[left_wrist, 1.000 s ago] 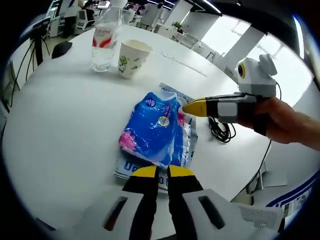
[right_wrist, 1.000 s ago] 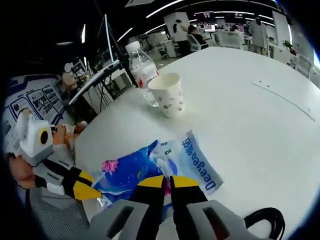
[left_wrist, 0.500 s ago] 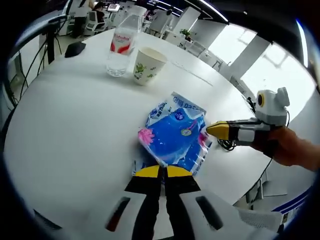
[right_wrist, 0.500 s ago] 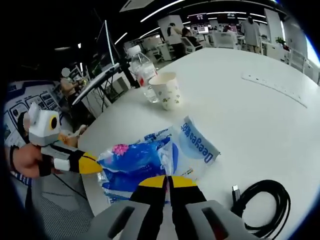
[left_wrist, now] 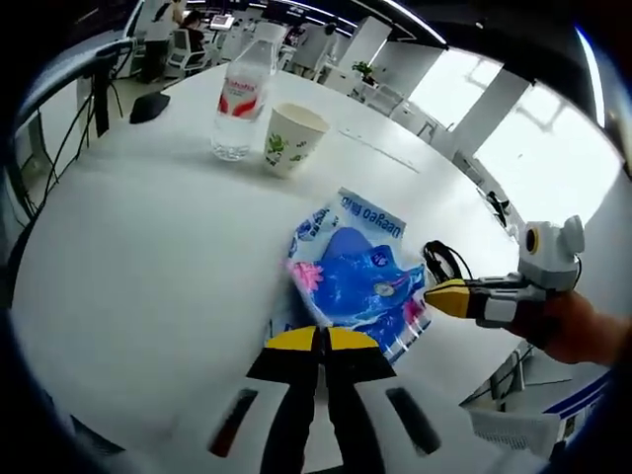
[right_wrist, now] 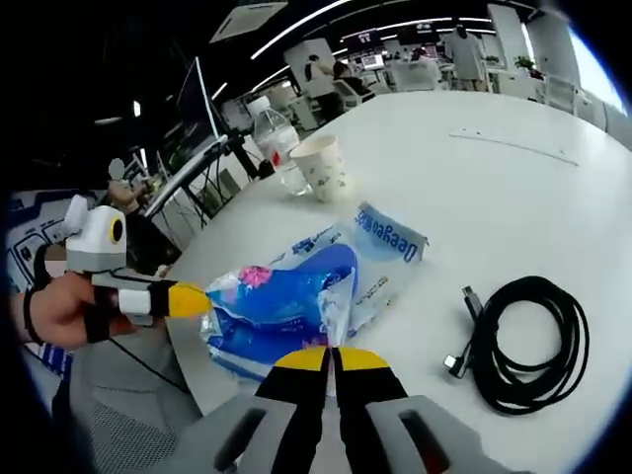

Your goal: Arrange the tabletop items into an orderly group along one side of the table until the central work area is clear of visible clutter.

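Beside blue packet [left_wrist: 360, 281], cable [right_wrist: 528, 341] newly exposed

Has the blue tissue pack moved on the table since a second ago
Yes. In the left gripper view the blue tissue pack has slid away from the paper cup, toward the coiled black cable near the table edge.

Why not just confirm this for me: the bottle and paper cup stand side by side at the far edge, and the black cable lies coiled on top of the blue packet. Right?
Not quite. The black cable lies coiled on the bare table beside the blue packet, apart from it, as the right gripper view shows. The bottle and paper cup do stand side by side at the far edge.
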Action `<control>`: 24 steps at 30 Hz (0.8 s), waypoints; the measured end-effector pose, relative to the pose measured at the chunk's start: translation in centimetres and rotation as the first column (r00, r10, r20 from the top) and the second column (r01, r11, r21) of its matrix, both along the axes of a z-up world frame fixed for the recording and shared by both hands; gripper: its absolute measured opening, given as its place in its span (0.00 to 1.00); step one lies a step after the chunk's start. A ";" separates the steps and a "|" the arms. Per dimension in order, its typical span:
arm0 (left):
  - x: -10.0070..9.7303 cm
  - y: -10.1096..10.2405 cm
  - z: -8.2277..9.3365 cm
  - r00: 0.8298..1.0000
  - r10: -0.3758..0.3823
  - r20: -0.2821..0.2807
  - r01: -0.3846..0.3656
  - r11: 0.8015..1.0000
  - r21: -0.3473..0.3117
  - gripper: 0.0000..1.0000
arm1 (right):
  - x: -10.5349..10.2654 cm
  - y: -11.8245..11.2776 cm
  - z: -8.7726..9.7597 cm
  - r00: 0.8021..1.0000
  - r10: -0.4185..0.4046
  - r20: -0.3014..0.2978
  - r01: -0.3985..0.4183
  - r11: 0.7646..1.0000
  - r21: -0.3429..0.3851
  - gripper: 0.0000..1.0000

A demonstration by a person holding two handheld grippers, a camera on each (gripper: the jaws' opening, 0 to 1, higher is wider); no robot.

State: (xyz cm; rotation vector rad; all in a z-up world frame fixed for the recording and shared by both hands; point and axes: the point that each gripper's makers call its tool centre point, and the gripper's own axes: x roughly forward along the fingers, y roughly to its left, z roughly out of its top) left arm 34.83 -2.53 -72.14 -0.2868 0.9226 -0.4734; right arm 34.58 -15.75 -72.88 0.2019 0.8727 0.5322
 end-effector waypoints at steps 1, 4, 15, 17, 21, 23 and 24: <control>-0.1 0.0 0.1 1.000 -0.005 0.003 0.005 1.000 0.003 0.00 | -0.3 0.0 0.0 1.000 -0.005 0.001 0.005 1.000 0.002 0.00; -0.1 0.0 0.1 1.000 -0.017 0.011 0.017 1.000 0.016 0.00 | -1.1 0.0 0.0 1.000 -0.021 -0.001 0.021 1.000 0.012 0.00; -0.1 0.2 0.4 0.998 -0.042 0.040 0.041 0.998 0.045 0.00 | -4.0 0.9 -0.6 0.998 -0.059 -0.014 0.059 0.998 0.030 0.00; -0.2 0.1 0.4 0.998 -0.051 0.042 0.049 0.997 0.052 0.00 | -4.2 1.0 -0.4 0.998 -0.061 -0.014 0.062 0.998 0.030 0.00; -0.3 0.1 0.5 0.997 -0.063 0.049 0.060 0.996 0.059 0.00 | -4.3 1.0 -0.4 0.998 -0.069 -0.010 0.069 0.997 0.027 0.00; -0.3 0.2 0.5 0.997 -0.062 0.050 0.059 0.997 0.058 0.01 | -4.3 0.8 -0.6 0.997 -0.072 -0.008 0.073 0.997 0.019 0.02; -0.3 0.2 0.5 0.997 -0.062 0.050 0.060 0.997 0.056 0.01 | -4.3 0.7 -0.6 0.997 -0.074 -0.006 0.074 0.997 0.013 0.03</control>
